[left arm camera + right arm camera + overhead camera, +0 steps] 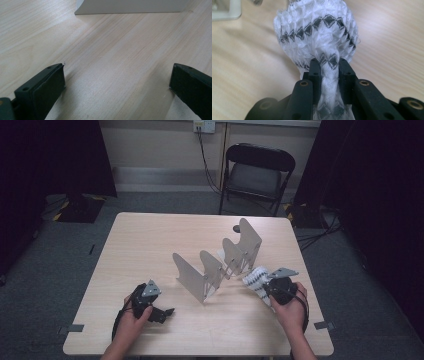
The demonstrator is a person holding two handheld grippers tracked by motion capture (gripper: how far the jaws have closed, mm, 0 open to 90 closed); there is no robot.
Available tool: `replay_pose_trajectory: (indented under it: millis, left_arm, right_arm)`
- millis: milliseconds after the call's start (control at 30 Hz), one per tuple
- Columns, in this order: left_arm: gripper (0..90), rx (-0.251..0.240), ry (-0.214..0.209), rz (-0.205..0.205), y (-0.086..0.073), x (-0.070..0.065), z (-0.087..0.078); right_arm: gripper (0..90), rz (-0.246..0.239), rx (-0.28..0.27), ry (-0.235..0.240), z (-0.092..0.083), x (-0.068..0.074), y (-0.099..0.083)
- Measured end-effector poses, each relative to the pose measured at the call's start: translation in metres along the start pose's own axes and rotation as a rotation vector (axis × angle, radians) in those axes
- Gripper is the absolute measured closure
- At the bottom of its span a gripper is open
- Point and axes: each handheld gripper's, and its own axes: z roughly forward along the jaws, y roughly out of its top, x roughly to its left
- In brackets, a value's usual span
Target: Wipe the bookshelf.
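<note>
Nearest the high camera, two forearms come in over the near edge of the light wooden table (150, 240), each hand carrying a black gripper. At the near left, the left gripper (162, 312) rests low over the tabletop, its tip pointing right. In the left gripper view its two black jaws stand wide apart with only bare wood grain between them, so it is released and grasps nothing; the pale base of the rack crosses the far edge of that view.

In the middle of the table stands a grey metal rack (217, 262) of four upright dividers, running in a diagonal row from near left to far right. Just beyond its far end lies a small dark round thing (236, 228), too small to tell what it is.

At the near right, the right gripper (261, 287) is clenched on a bundled white cloth with black diamond bands (317, 37). The right gripper view shows the jaws pinching a narrow neck of the cloth, with the rounded bulk bulging out past the tips. The cloth sits just beside the near right end of the rack; whether it touches the rack or the table cannot be told
</note>
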Motion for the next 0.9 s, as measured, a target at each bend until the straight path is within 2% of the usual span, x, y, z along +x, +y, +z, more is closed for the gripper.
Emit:
replay_pose_trajectory:
  millis: [200,300,500,600,733,900]
  left_arm:
    - [0.0,0.0,0.0,0.0,0.0,0.0,0.0]
    - [0.0,0.0,0.0,0.0,0.0,0.0,0.0]
    - [0.0,0.0,0.0,0.0,0.0,0.0,0.0]
    - [0.0,0.0,0.0,0.0,0.0,0.0,0.0]
    - [0.0,0.0,0.0,0.0,0.0,0.0,0.0]
    - [0.0,0.0,0.0,0.0,0.0,0.0,0.0]
  right_arm:
    - [73.6,-0.05,0.028,0.095,0.016,0.035,-0.017]
    - [70.9,-0.057,0.004,0.117,0.019,0.045,-0.024]
    - [67.4,-0.016,0.004,0.207,0.017,0.043,-0.024]
    - [59.2,0.015,-0.003,0.236,0.018,0.04,-0.024]
    - [46.5,-0.002,-0.021,0.22,0.017,0.038,-0.022]
    - [39.2,0.037,-0.052,0.227,0.015,0.029,-0.017]
